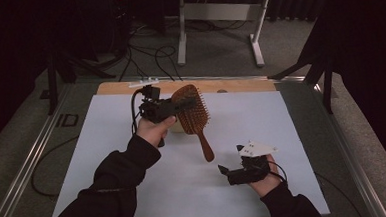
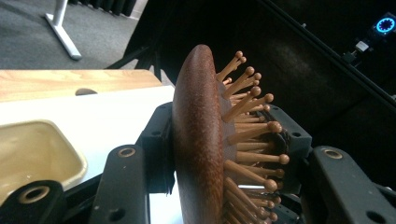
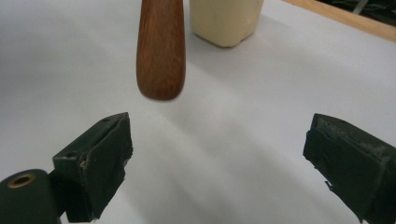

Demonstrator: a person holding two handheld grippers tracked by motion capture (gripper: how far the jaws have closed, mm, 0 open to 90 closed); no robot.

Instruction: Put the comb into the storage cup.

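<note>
Looking from the high view, the left gripper [image 1: 188, 104] holds one wooden hairbrush [image 1: 194, 114] above the white table [image 1: 107, 143]. Its jaws are closed on the wide head, and the handle hangs down toward the person; I think this grip keeps the handle free to be taken or lowered. The right gripper [image 1: 225, 170] rests low near the table's front edge, holding nothing. One cream container [image 1: 177, 128] stands on the table behind the left hand, partly hidden.

In the left gripper view, the hairbrush [image 2: 198, 140] sits edge-on between the two black jaws: one presses the smooth back, the other the bristle side. The cream container [image 2: 32, 154] lies below at the left, so the brush is above the table and just beside it.

In the right gripper view, the two jaws stand wide apart with only table [image 3: 233, 140] between them. The brush handle [image 3: 161, 51] hangs ahead, not touching the surface, and the cream container [image 3: 226, 21] stands behind it.
</note>
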